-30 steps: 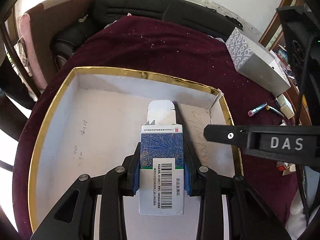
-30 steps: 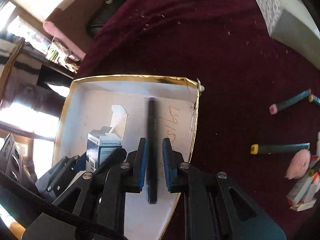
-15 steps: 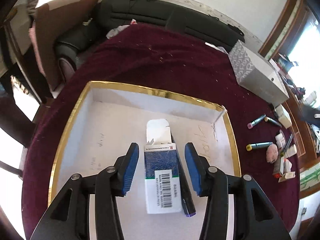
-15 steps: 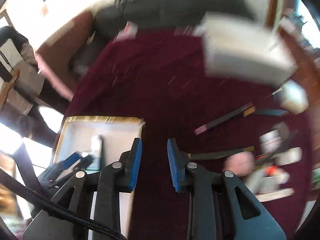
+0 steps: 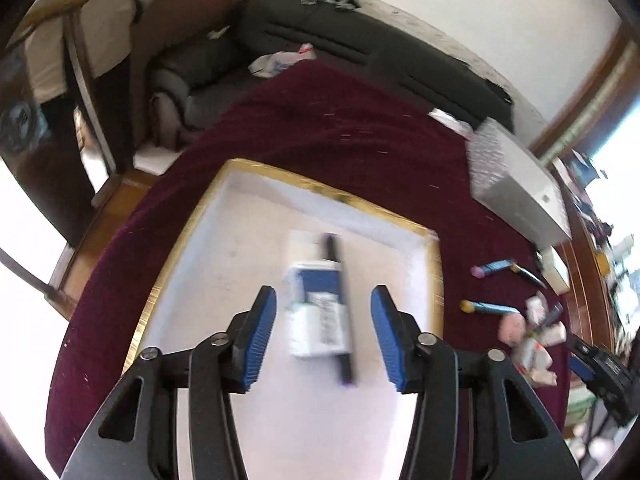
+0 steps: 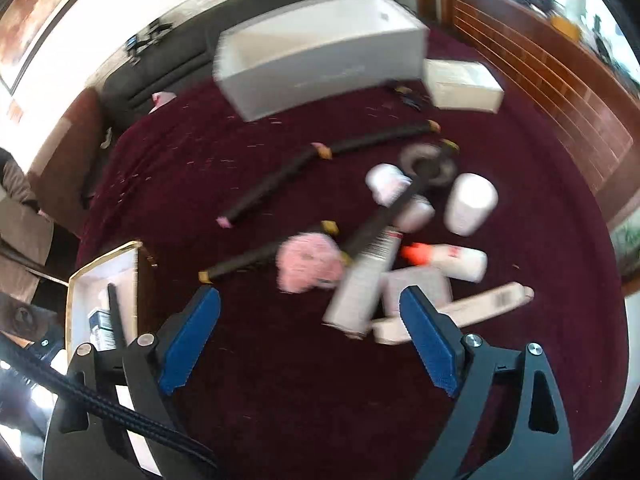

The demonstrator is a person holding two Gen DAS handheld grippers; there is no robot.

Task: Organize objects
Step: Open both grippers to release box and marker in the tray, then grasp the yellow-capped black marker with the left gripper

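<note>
Left wrist: left claw (image 5: 323, 334) (spread wide) hangs over box (image 5: 318, 312).

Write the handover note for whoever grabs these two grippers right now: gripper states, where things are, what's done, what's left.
Left gripper: open, empty, above the gold-rimmed tray.
Right gripper: open, empty, over the maroon cloth, facing the loose pile.
Done: medicine box and black pen lie side by side in the tray.
Left: the pink fluffy item, white tube, orange-capped bottle, white cylinder, flat beige packet and the dark pens, such as the pink-tipped one, are outside the tray. The right-wrist view is blurred; check the pile before grasping.
</note>
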